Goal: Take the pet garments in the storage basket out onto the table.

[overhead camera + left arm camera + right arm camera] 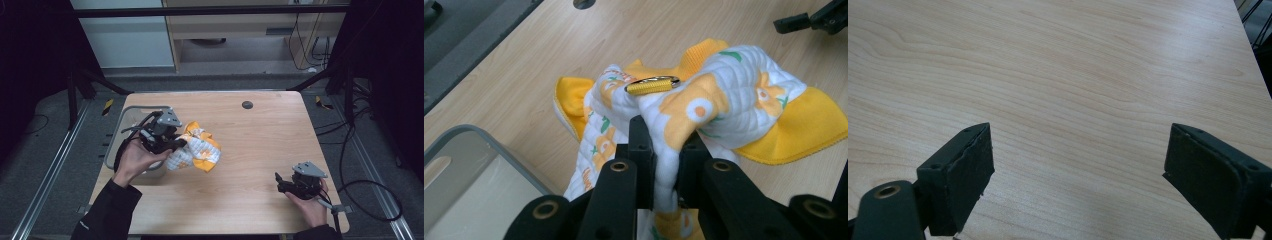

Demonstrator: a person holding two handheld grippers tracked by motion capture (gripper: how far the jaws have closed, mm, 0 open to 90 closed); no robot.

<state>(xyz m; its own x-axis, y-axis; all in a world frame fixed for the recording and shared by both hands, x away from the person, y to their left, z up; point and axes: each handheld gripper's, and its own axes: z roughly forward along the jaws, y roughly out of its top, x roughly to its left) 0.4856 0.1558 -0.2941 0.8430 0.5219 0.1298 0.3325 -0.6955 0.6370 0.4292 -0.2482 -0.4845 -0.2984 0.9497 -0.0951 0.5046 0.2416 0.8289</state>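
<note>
One wooden surface [250, 150], one grey bin [116, 145] at its left edge, one quilted yellow-and-white cloth [197, 152] bunched just beside the bin, with one gold ring [652, 85] on it. Two claws: left claw [667, 165] pinched tight on a fold of the cloth; right claw [1078, 170] spread wide, empty, low over bare wood near the right corner.

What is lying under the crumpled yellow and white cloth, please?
Bare wooden table shows around and under the cloth, which the left gripper pinches. A gold ring rests on top. Anything beneath its folds is covered.
</note>
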